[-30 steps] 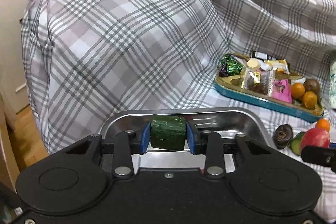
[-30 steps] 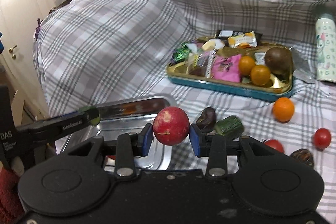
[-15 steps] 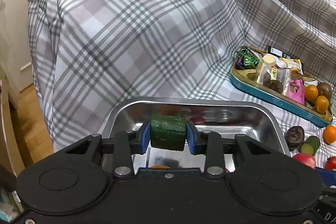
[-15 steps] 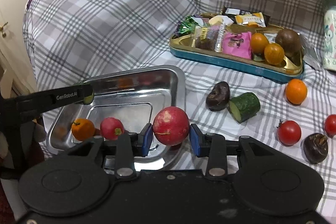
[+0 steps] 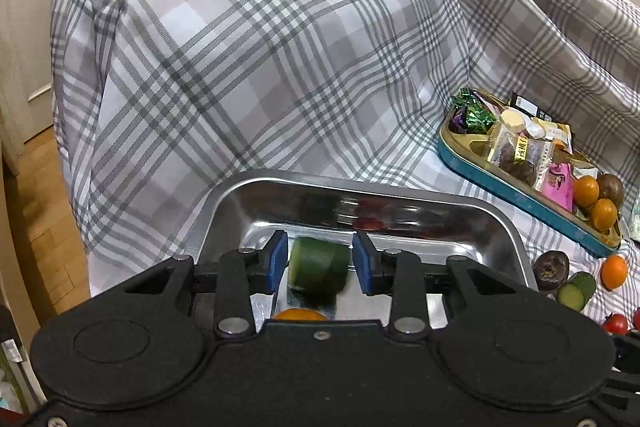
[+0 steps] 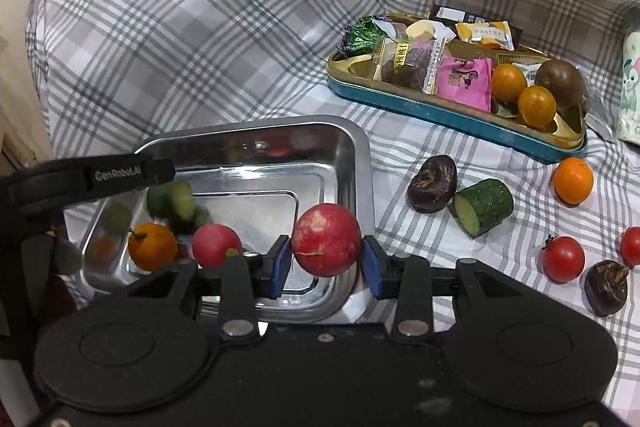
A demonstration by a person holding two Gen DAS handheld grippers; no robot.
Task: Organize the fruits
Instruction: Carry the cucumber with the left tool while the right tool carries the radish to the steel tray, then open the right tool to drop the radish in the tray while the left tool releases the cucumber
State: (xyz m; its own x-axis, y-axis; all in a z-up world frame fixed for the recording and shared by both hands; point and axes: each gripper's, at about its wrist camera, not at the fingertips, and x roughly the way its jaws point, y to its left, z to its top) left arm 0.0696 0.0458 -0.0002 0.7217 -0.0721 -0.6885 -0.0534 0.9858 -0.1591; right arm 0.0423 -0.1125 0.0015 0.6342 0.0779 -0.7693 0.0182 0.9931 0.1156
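Observation:
My left gripper [image 5: 320, 261] is open above the steel tray [image 5: 400, 197]; a green cucumber piece [image 5: 318, 263] is blurred between the parted pads, dropping free of them. In the right wrist view the same cucumber piece [image 6: 174, 201] is blurred below the left gripper's finger [image 6: 120, 173], over the steel tray [image 6: 352, 163]. My right gripper [image 6: 326, 267] is shut on a red radish [image 6: 326, 245], held over the tray's near right corner. An orange [image 6: 152, 247] and a second red radish [image 6: 216, 245] lie in the tray.
On the plaid cloth right of the tray lie a dark chestnut [image 6: 432, 183], a cucumber piece [image 6: 484, 207], an orange [image 6: 572, 181], cherry tomatoes [image 6: 562, 259] and another chestnut [image 6: 606, 287]. A teal snack tin [image 6: 440, 115] sits behind; a printed bottle [image 6: 630, 75] stands far right.
My left gripper has opened and the cucumber piece is falling out of it into the tray. Both grippers have moved lower and closer over the tray; the right still holds the radish.

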